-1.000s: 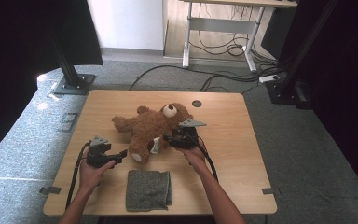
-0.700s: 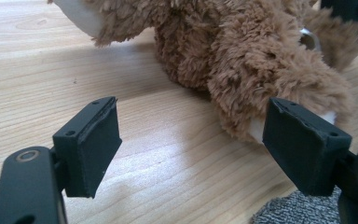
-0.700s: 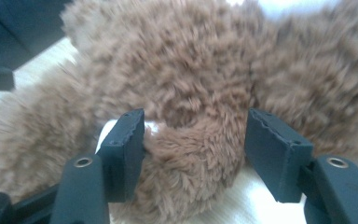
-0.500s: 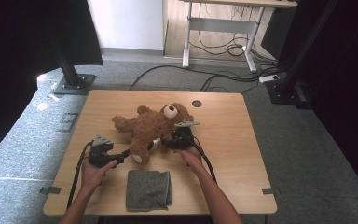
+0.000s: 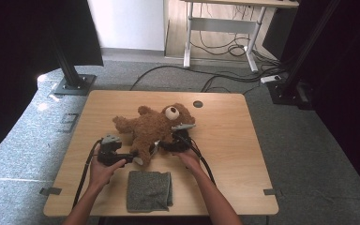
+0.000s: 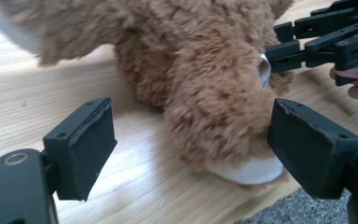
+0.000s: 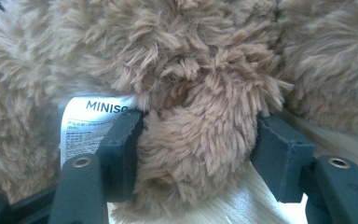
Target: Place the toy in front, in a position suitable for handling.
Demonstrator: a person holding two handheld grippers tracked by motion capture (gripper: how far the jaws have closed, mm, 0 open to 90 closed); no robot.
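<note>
One camera looks forward and down on the whole table [image 5: 225, 140] from above, while two gripper cameras sit close, sharing the teddy bear [image 5: 154, 126] with it.

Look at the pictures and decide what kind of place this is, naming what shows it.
Probably a lab or office workroom set up for recording. A small wooden table stands on grey carpet, black stands flank it, and cables trail under a desk behind.
</note>
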